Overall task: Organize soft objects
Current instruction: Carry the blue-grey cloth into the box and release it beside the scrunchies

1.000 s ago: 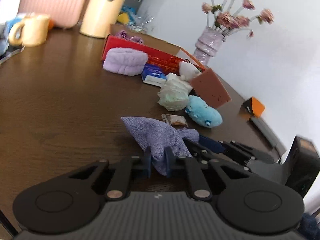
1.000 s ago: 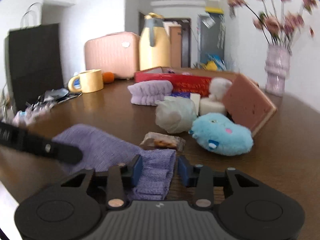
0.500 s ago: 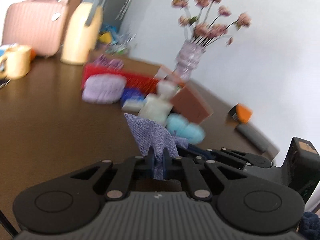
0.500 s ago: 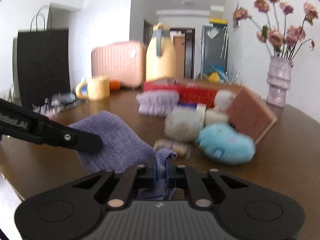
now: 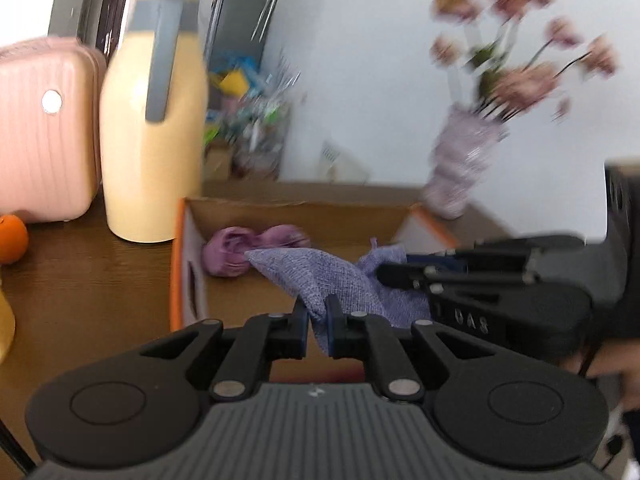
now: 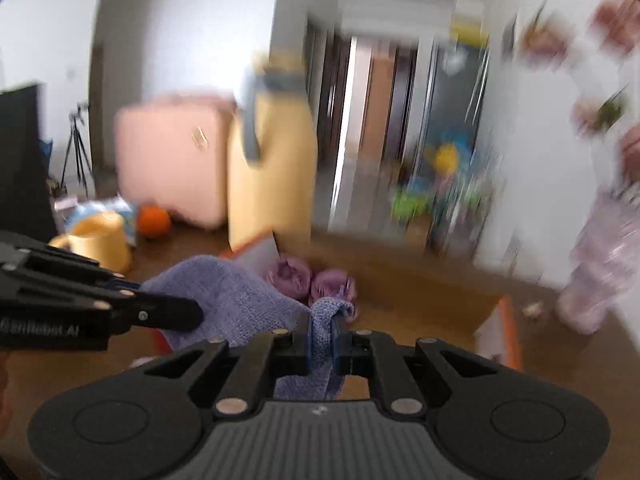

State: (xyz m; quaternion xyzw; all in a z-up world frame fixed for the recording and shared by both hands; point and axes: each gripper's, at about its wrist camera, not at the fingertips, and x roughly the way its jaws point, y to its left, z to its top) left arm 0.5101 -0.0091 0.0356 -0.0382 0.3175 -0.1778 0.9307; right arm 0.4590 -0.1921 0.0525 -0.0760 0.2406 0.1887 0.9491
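My left gripper (image 5: 317, 320) is shut on one end of a lilac knitted cloth (image 5: 320, 276). My right gripper (image 6: 322, 338) is shut on the other end of the same cloth (image 6: 240, 300). Together they hold it in the air over an open cardboard box with orange edges (image 5: 182, 276). A mauve soft bundle (image 5: 240, 248) lies inside the box at its far left, and shows in the right wrist view (image 6: 308, 276) too. The right gripper's body (image 5: 500, 296) shows at the right of the left wrist view.
A tall yellow jug (image 5: 154, 120) and a pink case (image 5: 44, 128) stand behind the box on the brown table (image 5: 80, 288). An orange (image 5: 12, 238) lies at the left. A vase of pink flowers (image 5: 464, 164) stands at the right. A yellow mug (image 6: 96, 240) is at the left.
Both grippers have lifted the lilac cloth off the table and carried it forward to above the open box. The plush toys and red box front have dropped out of view.
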